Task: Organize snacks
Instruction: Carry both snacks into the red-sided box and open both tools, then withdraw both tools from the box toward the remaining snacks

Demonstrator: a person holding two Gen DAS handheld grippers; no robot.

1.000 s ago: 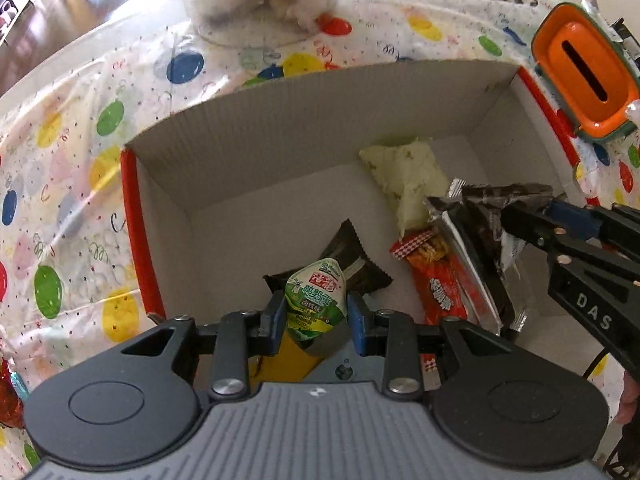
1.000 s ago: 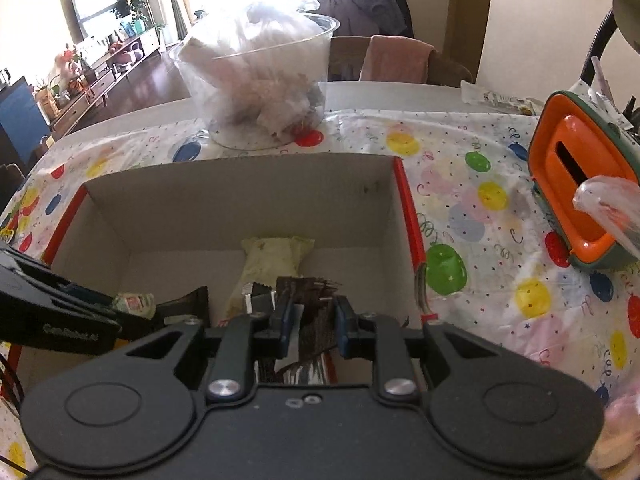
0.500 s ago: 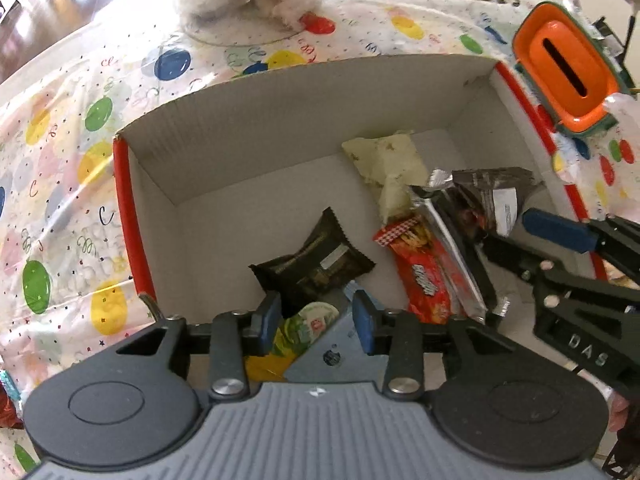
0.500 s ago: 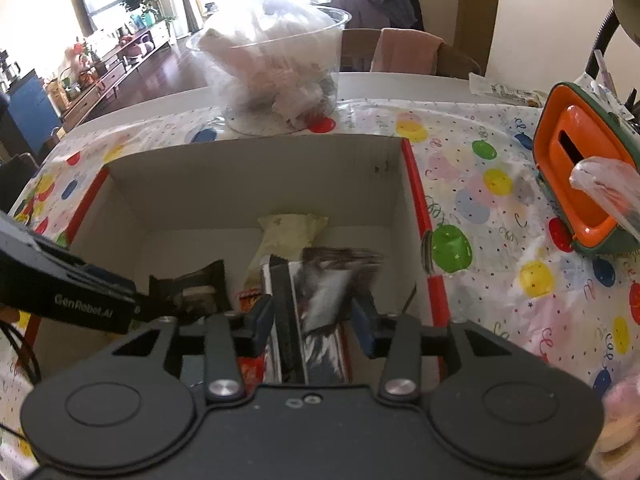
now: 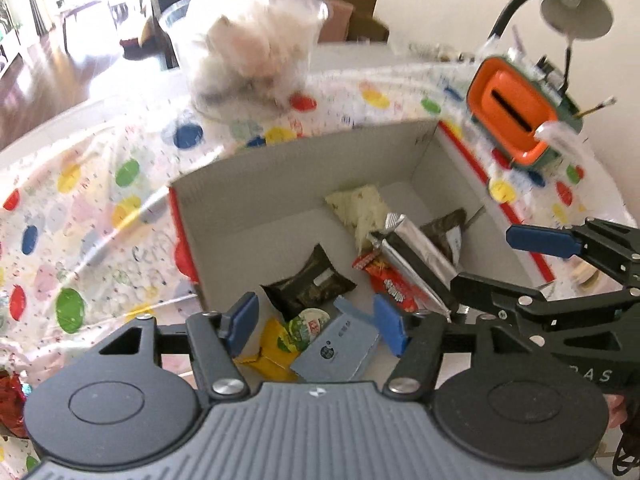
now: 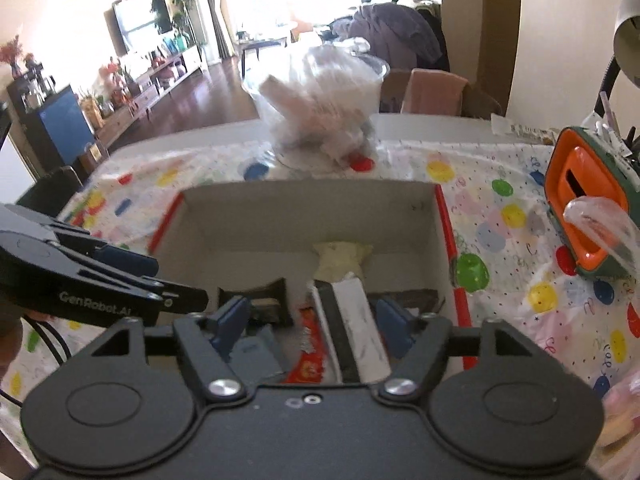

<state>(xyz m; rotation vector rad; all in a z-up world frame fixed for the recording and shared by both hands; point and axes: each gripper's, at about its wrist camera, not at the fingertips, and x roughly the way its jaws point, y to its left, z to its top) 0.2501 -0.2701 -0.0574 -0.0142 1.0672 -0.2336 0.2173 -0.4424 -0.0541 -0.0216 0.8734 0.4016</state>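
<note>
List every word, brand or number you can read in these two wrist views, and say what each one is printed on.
"GenRobot.AI": on the side of the black left gripper.
"DAS": partly visible on the side of the black right gripper.
Red snack packet in the cardboard box: white lettering, too blurred to read.
Green-and-white round lid: red characters, too small to read.
Grey-blue flat packet: a round logo and small print, unreadable.

My tongs' body covers the box's (image 5: 280, 168) near wall; the bag-filled tub (image 5: 248, 60) beyond it is just blur.
</note>
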